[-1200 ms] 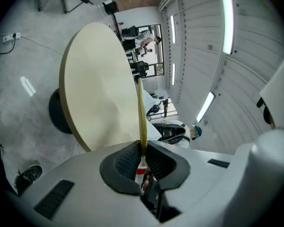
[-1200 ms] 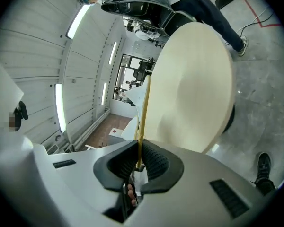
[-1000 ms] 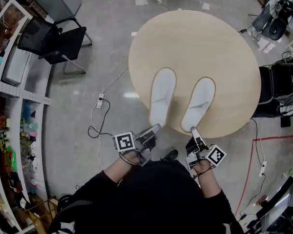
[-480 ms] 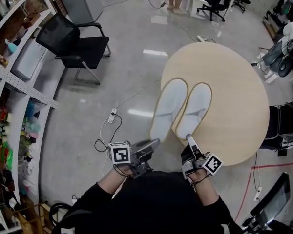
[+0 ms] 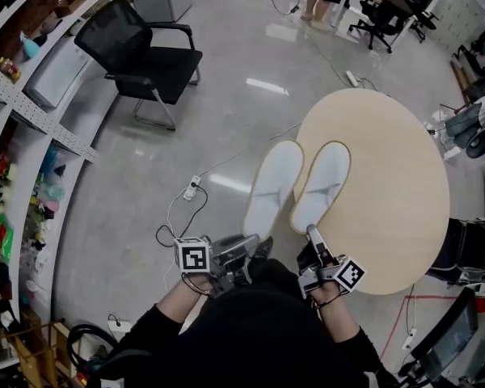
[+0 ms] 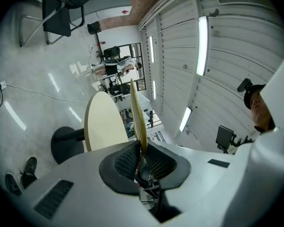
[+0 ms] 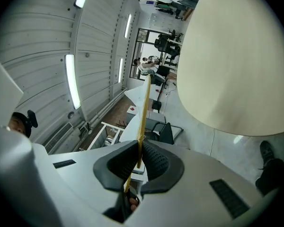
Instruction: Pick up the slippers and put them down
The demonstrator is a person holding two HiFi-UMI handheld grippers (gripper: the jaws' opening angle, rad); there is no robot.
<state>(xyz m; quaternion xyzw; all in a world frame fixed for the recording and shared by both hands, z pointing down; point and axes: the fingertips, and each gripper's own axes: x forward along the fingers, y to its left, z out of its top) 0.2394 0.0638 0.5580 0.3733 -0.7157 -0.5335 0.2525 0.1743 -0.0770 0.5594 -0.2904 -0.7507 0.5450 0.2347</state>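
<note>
Slippers point(image 5: 322, 183) are being held out level by their heels, one in each gripper, beside the round table point(image 5: 396, 176).

The left gripper point(image 5: 251, 240) is clamping nearly closed on the heel rim of the left slipper point(image 5: 272, 186), whose tan sole edge is showing edge-on between the black ribbed pads point(image 6: 125, 161) in the left gripper view. The right gripper point(image 5: 310, 232) is doing the same with the right slipper point(image 5: 325, 176), its thin edge pinched between that gripper's pads point(image 7: 154, 162). In the head view the two slippers are lying side by side, almost touching, the right one over the tabletop near its rim and the left one mostly over the grey floor point(image 5: 129, 184). A black chair point(image 5: 149, 55) is standing well apart at the upper left.
</note>
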